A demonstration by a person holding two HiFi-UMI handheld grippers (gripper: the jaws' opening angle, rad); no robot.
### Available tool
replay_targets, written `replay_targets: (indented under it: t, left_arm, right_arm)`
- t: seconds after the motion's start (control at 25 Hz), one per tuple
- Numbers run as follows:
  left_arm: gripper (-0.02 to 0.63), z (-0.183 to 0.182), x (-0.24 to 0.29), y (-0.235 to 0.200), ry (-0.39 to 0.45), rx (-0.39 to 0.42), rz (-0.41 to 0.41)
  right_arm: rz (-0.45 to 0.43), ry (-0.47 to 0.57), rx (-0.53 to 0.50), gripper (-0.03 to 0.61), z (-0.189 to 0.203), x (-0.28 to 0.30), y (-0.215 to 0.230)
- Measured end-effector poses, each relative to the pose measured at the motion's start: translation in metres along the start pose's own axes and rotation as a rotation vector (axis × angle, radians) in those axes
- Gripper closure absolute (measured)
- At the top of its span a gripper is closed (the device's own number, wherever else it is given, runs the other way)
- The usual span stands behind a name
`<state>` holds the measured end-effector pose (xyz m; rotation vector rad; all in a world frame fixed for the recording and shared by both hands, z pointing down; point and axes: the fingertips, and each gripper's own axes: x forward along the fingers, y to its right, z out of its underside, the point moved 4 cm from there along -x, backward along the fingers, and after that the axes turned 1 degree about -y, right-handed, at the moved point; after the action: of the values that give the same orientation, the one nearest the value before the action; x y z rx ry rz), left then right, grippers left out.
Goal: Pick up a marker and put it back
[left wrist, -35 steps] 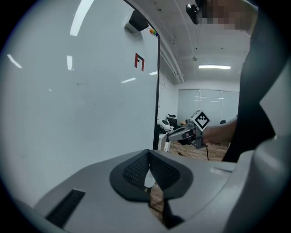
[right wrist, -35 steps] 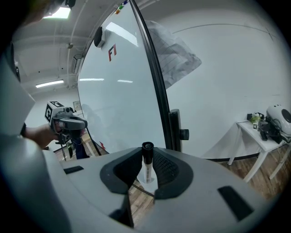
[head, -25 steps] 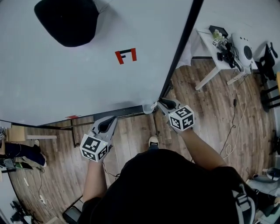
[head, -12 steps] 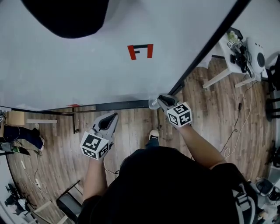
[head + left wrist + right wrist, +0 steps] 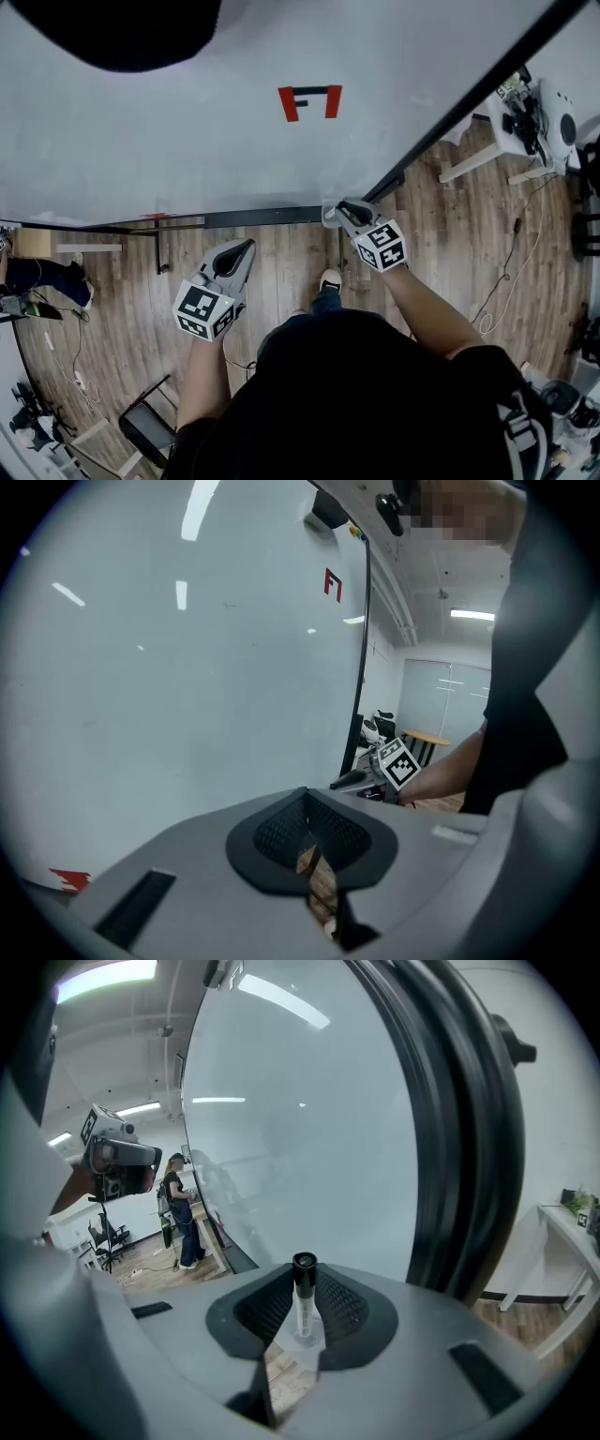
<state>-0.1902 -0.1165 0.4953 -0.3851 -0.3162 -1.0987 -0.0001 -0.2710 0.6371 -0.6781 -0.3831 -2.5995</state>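
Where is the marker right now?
In the right gripper view, the marker is clamped between the right gripper's jaws, just beside the whiteboard's black right-hand frame.

The left arm (image 5: 200, 375) is bent close to the body, and the left gripper (image 5: 236, 255) points forward, jaws pressed together on nothing. The right arm (image 5: 424, 305) reaches further out, with the right gripper (image 5: 343, 210) clamped on a marker (image 5: 302, 1290).

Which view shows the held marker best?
The right gripper view: the marker stands upright, black cap up, clamped in the right gripper. In the head view it is too small to tell; the left gripper view shows only that gripper, far off.
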Motion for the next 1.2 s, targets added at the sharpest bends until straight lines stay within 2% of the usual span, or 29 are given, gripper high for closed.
replay_targets:
  t: [0.28, 0.56, 1.2]
  left_arm:
    - [0.603, 0.006, 0.0, 0.001, -0.006, -0.003, 0.015]
    - [0.603, 0.005, -0.002, 0.005, 0.006, 0.011, 0.046]
    - [0.603, -0.002, -0.021, 0.008, 0.057, 0.06, 0.111]
  right_arm:
    - [0.003, 0.007, -0.026, 0.511, 0.008, 0.0, -0.003]
    - [0.011, -0.006, -0.026, 0.459, 0.014, -0.012, -0.011]
    - [0.133, 0.062, -0.025, 0.448, -0.016, -0.062, -0.025]
